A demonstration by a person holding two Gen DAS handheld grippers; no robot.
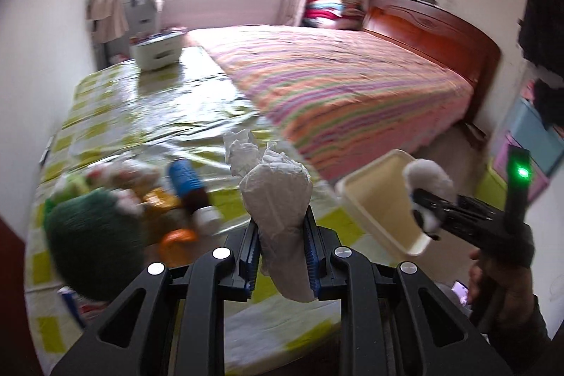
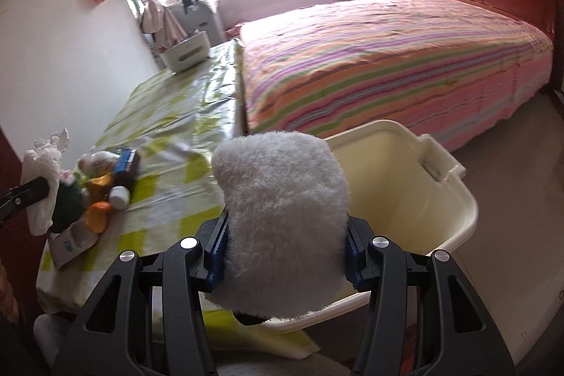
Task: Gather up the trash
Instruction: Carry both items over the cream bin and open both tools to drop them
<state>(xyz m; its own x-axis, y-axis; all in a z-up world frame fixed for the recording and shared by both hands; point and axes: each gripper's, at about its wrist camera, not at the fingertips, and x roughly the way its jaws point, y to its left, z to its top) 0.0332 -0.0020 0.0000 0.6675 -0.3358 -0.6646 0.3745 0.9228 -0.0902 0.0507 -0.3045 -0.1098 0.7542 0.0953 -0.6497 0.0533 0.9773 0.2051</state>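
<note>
- Two claws each carry a load: the left claw point(image 1: 282, 252) pinches a crumpled white tissue wad point(image 1: 278, 196) between its blue pads
- Right claw point(image 2: 285, 256) is clamped on a fluffy white plush point(image 2: 282, 217), held above the cream bin point(image 2: 405, 185)
- Left of both claws, a bottle point(image 1: 190, 189) and wrappers point(image 1: 155, 196) lie on the checked table point(image 1: 141, 115)
- Beyond the claws stands a striped bed point(image 2: 387, 59)

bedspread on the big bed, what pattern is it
Multicoloured stripes, pink, orange, green and purple; the bedspread shows best in the right wrist view.
</note>
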